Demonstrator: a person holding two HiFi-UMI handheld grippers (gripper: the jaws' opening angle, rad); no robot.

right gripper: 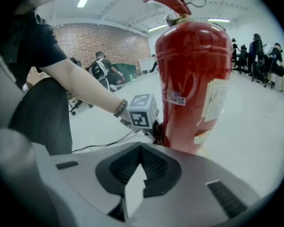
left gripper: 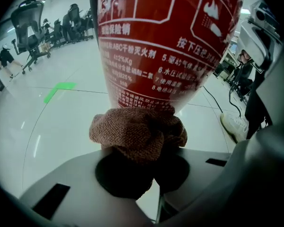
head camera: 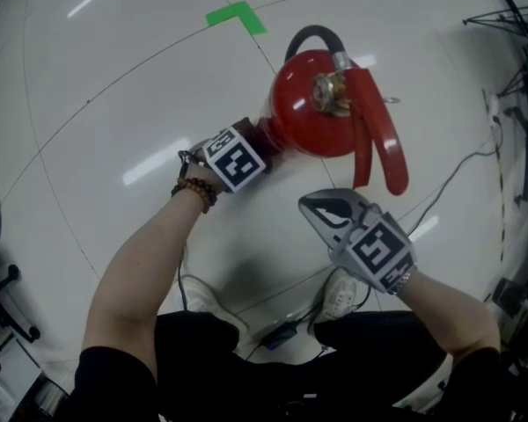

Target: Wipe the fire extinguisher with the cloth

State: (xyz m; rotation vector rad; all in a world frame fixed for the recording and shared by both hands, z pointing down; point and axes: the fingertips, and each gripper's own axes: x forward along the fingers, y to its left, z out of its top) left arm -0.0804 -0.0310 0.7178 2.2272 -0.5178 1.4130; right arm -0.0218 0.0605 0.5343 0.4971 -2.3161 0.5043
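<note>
A red fire extinguisher (head camera: 321,104) stands upright on the pale floor, with a black hose and red handles on top. My left gripper (head camera: 266,137) is against its left side, shut on a bunched brown cloth (left gripper: 138,132). In the left gripper view the cloth presses on the lower part of the labelled red cylinder (left gripper: 165,41). My right gripper (head camera: 315,206) hovers near the extinguisher's front, apart from it, with its jaws shut and nothing between them (right gripper: 141,168). From the right gripper view I see the extinguisher (right gripper: 195,79) and the left gripper's marker cube (right gripper: 142,111) beside it.
A green tape corner (head camera: 236,16) marks the floor behind the extinguisher. Cables (head camera: 462,170) trail at the right, near dark stands. Office chairs (left gripper: 31,30) and people are far back. The person's shoes (head camera: 339,293) are just below the grippers.
</note>
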